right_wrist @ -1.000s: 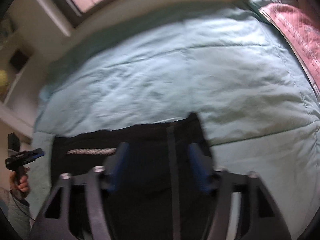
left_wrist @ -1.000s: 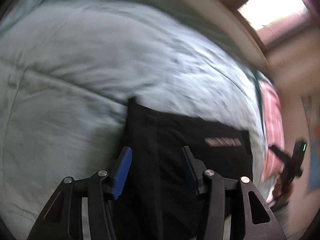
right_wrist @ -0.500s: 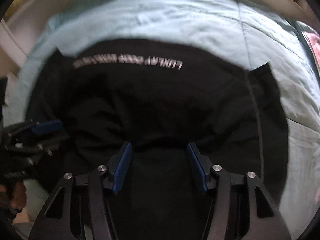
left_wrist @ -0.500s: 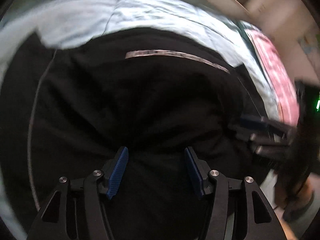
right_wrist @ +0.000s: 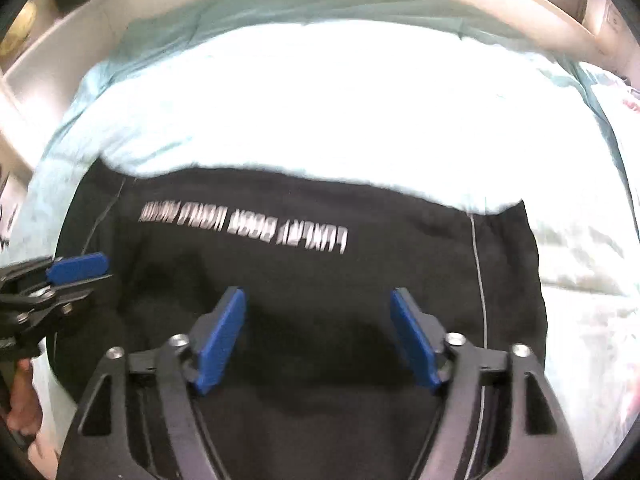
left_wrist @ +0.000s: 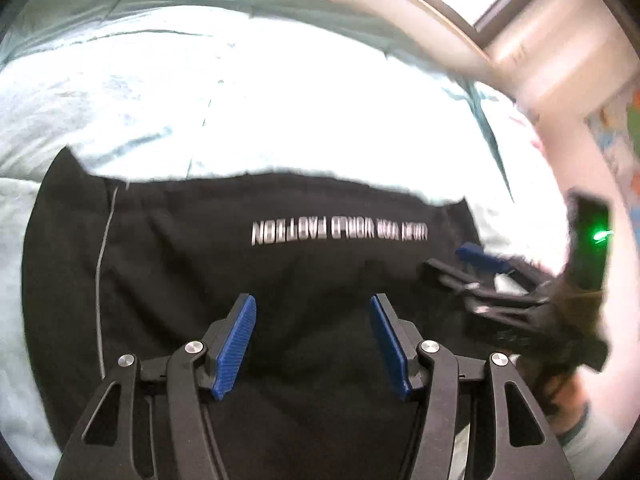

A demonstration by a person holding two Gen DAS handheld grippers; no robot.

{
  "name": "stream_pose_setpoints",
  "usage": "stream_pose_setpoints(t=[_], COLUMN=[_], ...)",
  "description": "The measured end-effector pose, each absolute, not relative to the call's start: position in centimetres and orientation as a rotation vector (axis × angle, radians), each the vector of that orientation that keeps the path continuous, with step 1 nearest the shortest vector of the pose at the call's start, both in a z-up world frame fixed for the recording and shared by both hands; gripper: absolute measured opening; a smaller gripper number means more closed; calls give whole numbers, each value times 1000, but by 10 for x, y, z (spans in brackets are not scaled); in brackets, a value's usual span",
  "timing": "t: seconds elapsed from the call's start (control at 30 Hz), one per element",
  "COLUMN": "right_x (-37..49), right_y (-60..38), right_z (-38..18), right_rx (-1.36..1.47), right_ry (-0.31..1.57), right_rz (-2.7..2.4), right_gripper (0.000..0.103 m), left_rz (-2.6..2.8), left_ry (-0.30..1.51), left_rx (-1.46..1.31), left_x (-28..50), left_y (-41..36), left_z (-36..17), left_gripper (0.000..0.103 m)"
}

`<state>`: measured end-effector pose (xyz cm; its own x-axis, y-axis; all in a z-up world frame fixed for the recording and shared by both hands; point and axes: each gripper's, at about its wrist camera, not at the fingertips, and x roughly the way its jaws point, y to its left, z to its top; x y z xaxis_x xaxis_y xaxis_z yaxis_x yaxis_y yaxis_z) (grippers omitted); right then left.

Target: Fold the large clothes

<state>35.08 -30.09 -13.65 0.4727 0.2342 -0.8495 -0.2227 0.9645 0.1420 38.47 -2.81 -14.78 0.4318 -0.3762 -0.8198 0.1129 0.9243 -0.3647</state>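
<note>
A: Black garment (left_wrist: 280,280) lies spread on the pale blue-green duvet (left_wrist: 200,80). Left wrist view first. White lettering (left_wrist: 340,232) runs across it, upside down from here and blurred. A thin light seam line (left_wrist: 102,264) runs down its left part.
B: Left gripper (left_wrist: 312,336)?
A: Jaws apart, blue pads (left_wrist: 236,344) clear on both sides. Only flat black cloth shows in the gap behind them; nothing pinched. Whether the tips touch the fabric, can't tell.
B: Anything else in that view?
A: Right gripper (left_wrist: 472,264) enters from the right edge over the garment's right side, one blue pad visible, motion-blurred. A green light (left_wrist: 600,234) glows on the unit behind it. Window frame (left_wrist: 520,0) up top.
B: Right wrist view?
A: Same garment (right_wrist: 300,280), fills the lower half, duvet (right_wrist: 320,100) beyond, overexposed. Lettering (right_wrist: 244,228) again inverted. Seam line (right_wrist: 478,280) on the right part.
B: Right gripper (right_wrist: 320,340) state?
A: Jaws opening, standing wide, pads (right_wrist: 220,340) bare, nothing held. Left gripper (right_wrist: 68,276) shows at the left edge over the garment's left side, with part of a hand (right_wrist: 24,400) below it.
</note>
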Motion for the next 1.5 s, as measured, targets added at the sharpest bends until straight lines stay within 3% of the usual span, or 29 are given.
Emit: stream_pose_setpoints(t=[0.1, 0.17, 0.23, 0.33, 0.43, 0.6, 0.7, 0.8, 0.97, 1.23, 1.5], right_x=[382, 391, 394, 388, 377, 308, 274, 259, 277, 263, 238], right_y=[-298, -299, -301, -305, -321, -327, -317, -309, -315, -333, -388], right_z=[-174, -201, -212, -201, -177, -133, -135, -173, -221, -196, -164], right_rx=[68, 80, 90, 94, 118, -13, -68, -106, -66, -61, -34], right_ry=[1152, 1188, 1197, 1189, 1154, 1057, 1068, 1163, 1251, 1234, 1177], right_rz=[272, 266, 251, 265, 324, 401, 414, 398, 386, 344, 240], right_gripper=[80, 92, 94, 92, 74, 74, 74, 74, 85, 86, 87], left_rz=[-247, -221, -204, -210, -269, -498, -529, -457, -380, -393, -203], left_ry=[1201, 1307, 1317, 1285, 1227, 1189, 1279, 1344, 1376, 1273, 1119], left_rx=[-293, -429, -534, -457, -305, -213, -190, -199, -236, -295, -279], left_x=[417, 436, 441, 436, 420, 351, 317, 309, 329, 303, 303], left_y=[-26, -13, -3, -6, -13, -20, -27, -36, -41, -11, 79], left_z=[-185, -226, -229, -208, -175, -142, -162, -196, -235, -174, -111], left_gripper=[61, 61, 61, 61, 61, 61, 61, 61, 62, 62, 62])
